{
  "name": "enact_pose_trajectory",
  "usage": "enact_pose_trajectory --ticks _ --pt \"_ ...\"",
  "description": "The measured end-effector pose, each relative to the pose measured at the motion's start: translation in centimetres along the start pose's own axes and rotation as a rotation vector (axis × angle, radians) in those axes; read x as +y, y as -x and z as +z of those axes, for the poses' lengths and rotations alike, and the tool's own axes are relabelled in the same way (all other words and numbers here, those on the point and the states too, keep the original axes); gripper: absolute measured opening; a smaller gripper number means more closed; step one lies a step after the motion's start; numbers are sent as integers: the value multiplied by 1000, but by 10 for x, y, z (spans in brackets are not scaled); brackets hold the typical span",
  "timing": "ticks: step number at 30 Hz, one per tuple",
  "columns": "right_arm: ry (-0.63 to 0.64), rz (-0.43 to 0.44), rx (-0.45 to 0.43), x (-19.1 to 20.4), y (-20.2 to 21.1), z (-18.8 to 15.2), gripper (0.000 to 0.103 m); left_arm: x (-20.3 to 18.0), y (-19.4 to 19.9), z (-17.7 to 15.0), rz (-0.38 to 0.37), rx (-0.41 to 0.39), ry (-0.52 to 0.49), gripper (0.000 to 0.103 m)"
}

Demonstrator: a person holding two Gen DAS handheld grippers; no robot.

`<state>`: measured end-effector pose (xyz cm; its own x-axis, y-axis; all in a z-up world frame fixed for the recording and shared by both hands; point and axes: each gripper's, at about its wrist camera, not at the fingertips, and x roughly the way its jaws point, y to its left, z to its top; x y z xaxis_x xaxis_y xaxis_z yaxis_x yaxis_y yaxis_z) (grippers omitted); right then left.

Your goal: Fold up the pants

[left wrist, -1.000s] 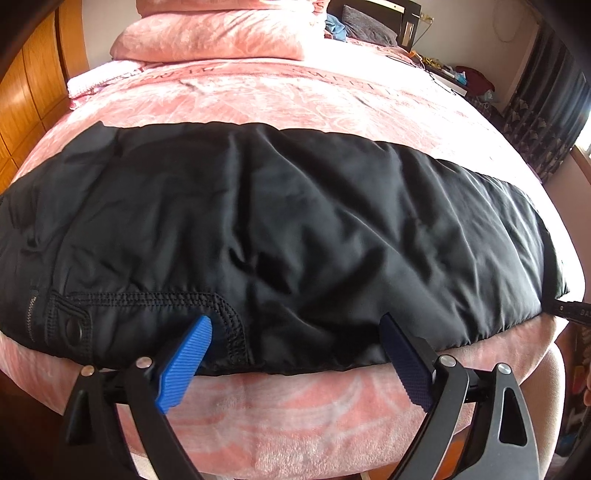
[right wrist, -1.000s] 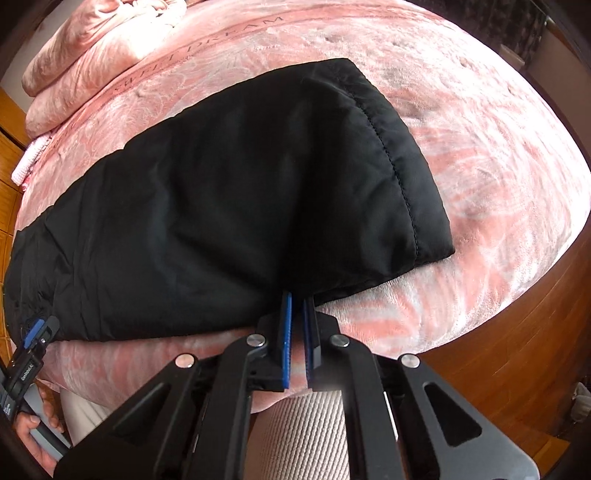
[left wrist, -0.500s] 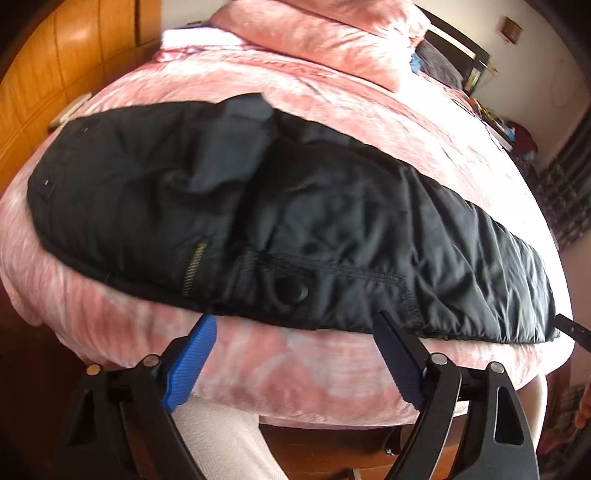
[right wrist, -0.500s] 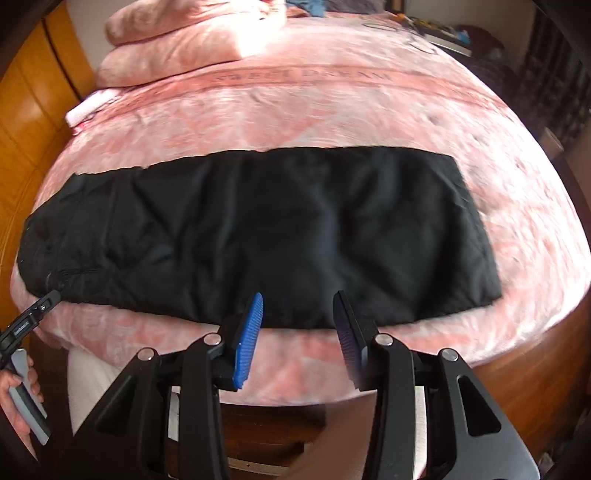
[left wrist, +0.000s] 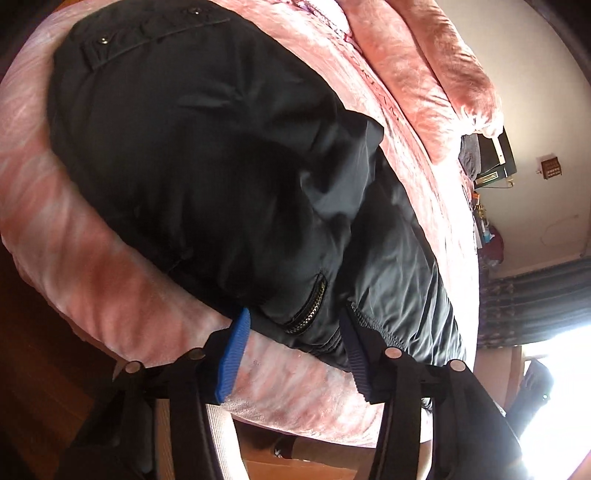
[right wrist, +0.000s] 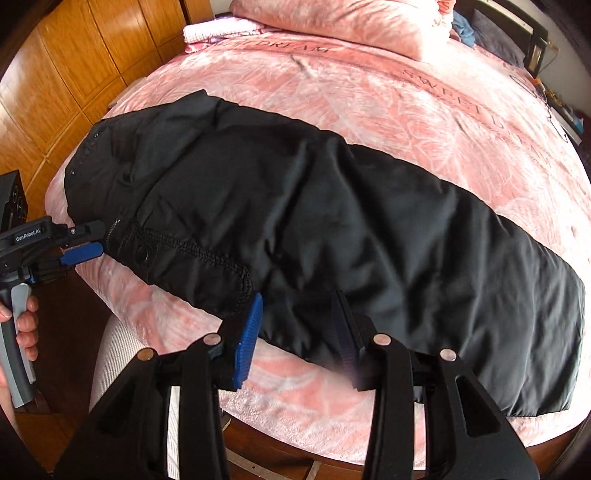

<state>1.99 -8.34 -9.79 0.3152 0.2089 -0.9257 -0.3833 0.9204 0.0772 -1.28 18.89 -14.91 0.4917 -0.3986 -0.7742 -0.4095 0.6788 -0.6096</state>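
Note:
Black padded pants [right wrist: 314, 229] lie lengthwise across the pink bed, waist at the left, leg ends at the right. In the left wrist view the waist end [left wrist: 207, 155] fills the frame, with a zipper [left wrist: 308, 310] near the front edge. My left gripper [left wrist: 295, 325] is open, its jaws either side of the pants' front edge at the zipper; it also shows in the right wrist view [right wrist: 86, 240]. My right gripper [right wrist: 297, 314] is open at the pants' front edge near mid-length, its jaws straddling the hem.
The pink blanket [right wrist: 406, 99] covers the bed. Pink pillows [right wrist: 332, 18] lie at the back. Wooden wardrobe panels [right wrist: 66, 66] stand at the left. A cluttered side table [left wrist: 487, 236] and dark curtains [left wrist: 535, 306] are at the far right.
My left gripper swung left to the waist end and closed in on the zipper edge. My right gripper opened, let go of the leg end and moved left to mid-length.

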Motion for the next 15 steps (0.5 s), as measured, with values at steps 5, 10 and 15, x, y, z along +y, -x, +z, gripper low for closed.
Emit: enact_pose_trajectory --ticks 5,10,15 --pt "14 -1 23 9 -17 0 44 6 -4 3 -33 -10 50 43" --pt "19 -17 44 7 -27 -2 47 13 -3 1 -35 -62 87 20" --pt "16 -23 59 9 -34 -5 49 6 6 -12 3 -135 37 10"
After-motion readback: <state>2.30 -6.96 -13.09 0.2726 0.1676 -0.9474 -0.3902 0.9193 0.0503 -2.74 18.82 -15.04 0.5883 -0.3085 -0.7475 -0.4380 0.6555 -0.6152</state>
